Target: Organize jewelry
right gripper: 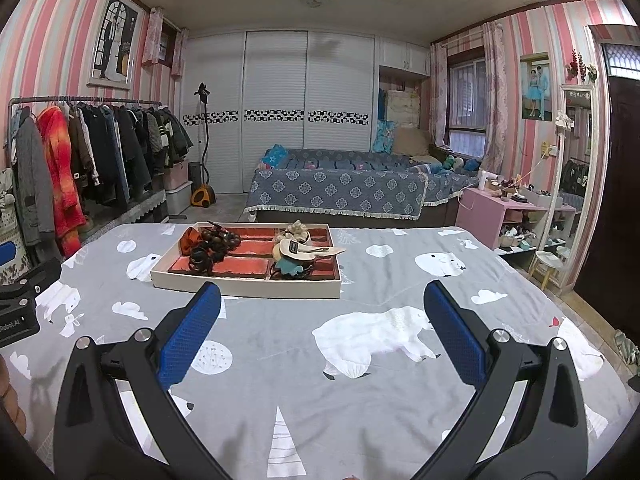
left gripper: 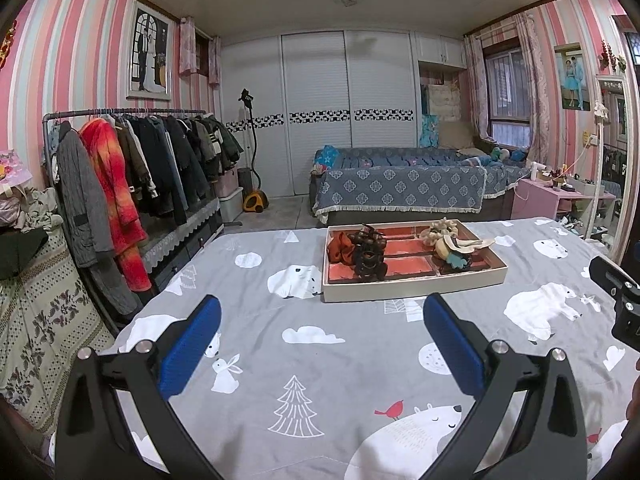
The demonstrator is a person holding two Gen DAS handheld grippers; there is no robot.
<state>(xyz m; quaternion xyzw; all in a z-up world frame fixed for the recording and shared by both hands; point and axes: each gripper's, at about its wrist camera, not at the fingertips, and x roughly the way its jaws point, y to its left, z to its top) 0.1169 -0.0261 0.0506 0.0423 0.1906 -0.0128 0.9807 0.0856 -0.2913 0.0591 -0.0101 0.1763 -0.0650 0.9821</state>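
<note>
A white tray [left gripper: 412, 289] with red-lined compartments lies on the grey bear-print bedspread [left gripper: 320, 360]. Its left side holds an orange scrunchie [left gripper: 339, 245] and a dark beaded bracelet pile [left gripper: 368, 254]. Its right side holds cream and teal hair accessories [left gripper: 454, 245]. My left gripper [left gripper: 322, 320] hovers open above the spread, short of the tray, with nothing between its blue pads. In the right wrist view the same tray [right gripper: 248, 288] sits ahead and to the left. My right gripper [right gripper: 322, 316] is open and empty, just short of the tray's front edge.
A clothes rack [left gripper: 132, 160] full of coats stands left of the bed. A second bed with a blue patterned cover [left gripper: 400, 188] lies beyond. A pink shelf unit [right gripper: 504, 216] and a tall mirror [right gripper: 572, 200] stand to the right. The other gripper's body [left gripper: 616, 300] shows at the right edge.
</note>
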